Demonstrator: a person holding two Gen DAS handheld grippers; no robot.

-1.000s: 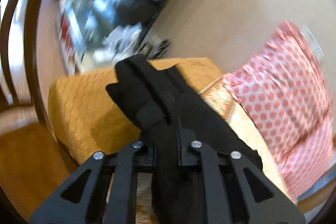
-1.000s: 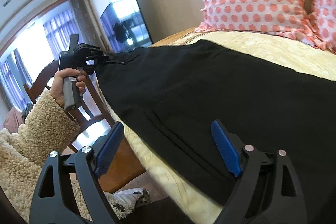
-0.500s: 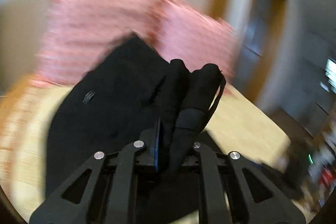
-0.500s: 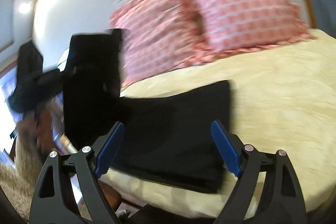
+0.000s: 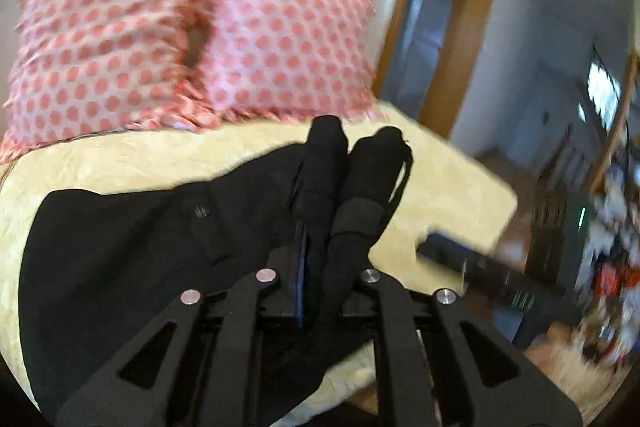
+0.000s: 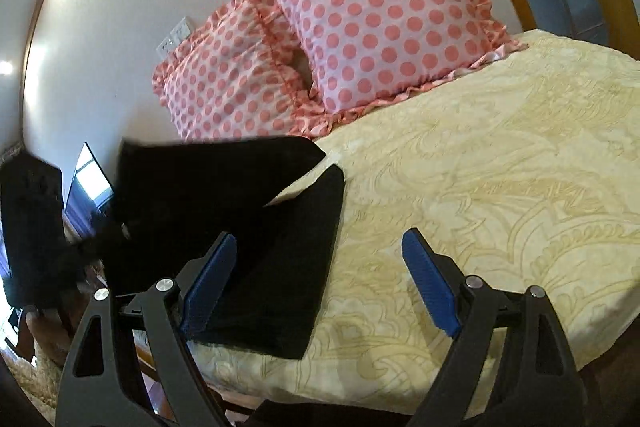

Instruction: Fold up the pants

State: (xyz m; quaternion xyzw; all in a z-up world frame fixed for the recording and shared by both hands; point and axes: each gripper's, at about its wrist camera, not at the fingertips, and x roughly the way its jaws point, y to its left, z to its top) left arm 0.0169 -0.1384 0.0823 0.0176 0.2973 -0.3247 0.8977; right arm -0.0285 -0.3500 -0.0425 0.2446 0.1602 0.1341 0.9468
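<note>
Right wrist: cream bedspread (image 6: pixel 500 167), dotted pillows (image 6: pixel 384 15).

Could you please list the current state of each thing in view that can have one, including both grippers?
Pants: partly folded on the bed, one end lifted.
Left gripper: jaws shut on bunched pants fabric.
Right gripper: jaws open, empty, over the pants' edge.
Pillows: two, propped up at the wall.
Bedspread: spread flat on the bed.

Two polka-dot pillows (image 6: pixel 360 39) on yellow bedspread (image 6: pixel 500 187)
</note>
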